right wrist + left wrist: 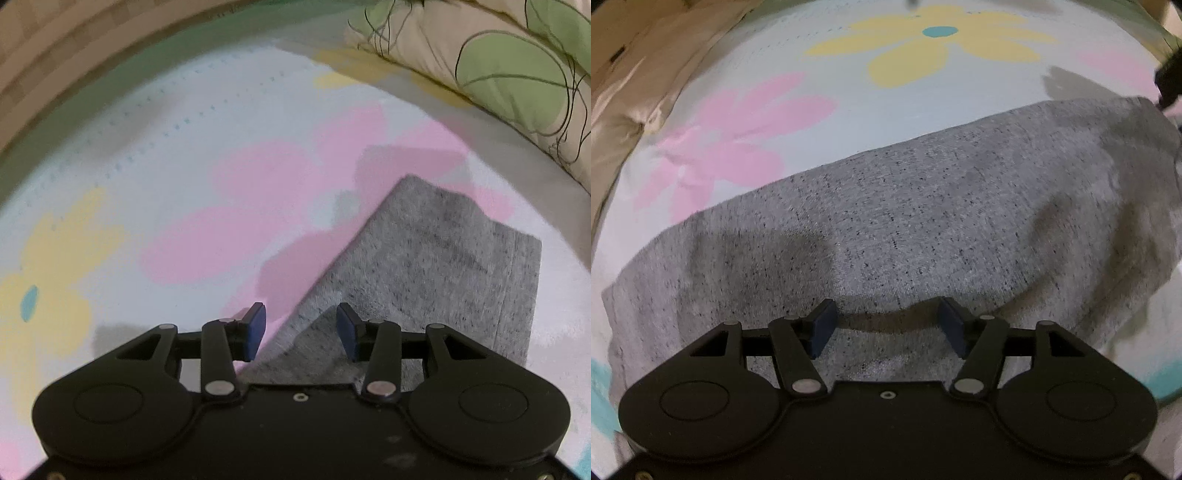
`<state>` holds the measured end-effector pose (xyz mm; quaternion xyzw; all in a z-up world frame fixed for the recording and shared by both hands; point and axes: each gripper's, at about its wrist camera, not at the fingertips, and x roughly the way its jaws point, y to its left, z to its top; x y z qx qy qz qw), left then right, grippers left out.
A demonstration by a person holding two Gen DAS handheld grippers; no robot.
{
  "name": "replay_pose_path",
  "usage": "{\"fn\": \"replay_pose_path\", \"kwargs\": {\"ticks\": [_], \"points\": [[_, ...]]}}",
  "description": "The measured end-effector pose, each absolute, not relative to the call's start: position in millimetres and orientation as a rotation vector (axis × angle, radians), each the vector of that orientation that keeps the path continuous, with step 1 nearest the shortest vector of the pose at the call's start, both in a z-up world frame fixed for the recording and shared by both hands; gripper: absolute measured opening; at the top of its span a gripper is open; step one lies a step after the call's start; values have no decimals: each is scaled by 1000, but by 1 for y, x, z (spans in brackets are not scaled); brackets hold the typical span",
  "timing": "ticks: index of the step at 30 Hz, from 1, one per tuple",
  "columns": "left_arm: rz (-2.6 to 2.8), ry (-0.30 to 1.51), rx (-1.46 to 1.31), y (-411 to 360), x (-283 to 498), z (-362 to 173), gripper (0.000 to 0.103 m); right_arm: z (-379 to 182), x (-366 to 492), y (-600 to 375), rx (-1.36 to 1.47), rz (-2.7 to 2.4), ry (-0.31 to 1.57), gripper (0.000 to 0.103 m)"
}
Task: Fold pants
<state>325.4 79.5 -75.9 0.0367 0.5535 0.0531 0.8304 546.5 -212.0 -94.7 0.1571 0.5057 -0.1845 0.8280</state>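
L gripper (885, 328) fingers wide, nothing held, hovering over near edge of grey pants (905, 221), which lie flat across a flowered sheet (775, 122); beige bedding (635, 74) at far left. R gripper (301, 330) also wide, empty, straddling pants (436, 273) edge w/ cuff end pointing away; leaf-print pillow (517, 66) top right.

Pale blue-white bedsheet (894, 92) printed with big pink flowers (731, 136) and a yellow flower (934, 44) with teal centre, a beige pillow (517, 66) with green leaf print at its far edge, tan bedding (631, 66) alongside, soft indoor light.
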Motion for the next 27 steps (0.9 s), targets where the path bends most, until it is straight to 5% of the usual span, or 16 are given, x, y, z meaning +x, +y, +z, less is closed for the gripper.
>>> {"fn": "replay_pose_path", "kwargs": {"ticks": [6, 8, 20, 27], "points": [[125, 1174, 54, 81, 327, -74, 69, -91, 543, -207, 232, -354, 1100, 31], [125, 1176, 52, 81, 327, -73, 69, -89, 536, -209, 227, -343, 1101, 6], [55, 1080, -96, 103, 333, -32, 63, -15, 464, -274, 370, -184, 1016, 6], [43, 956, -161, 117, 338, 4, 64, -29, 392, -293, 407, -158, 1019, 6]]}}
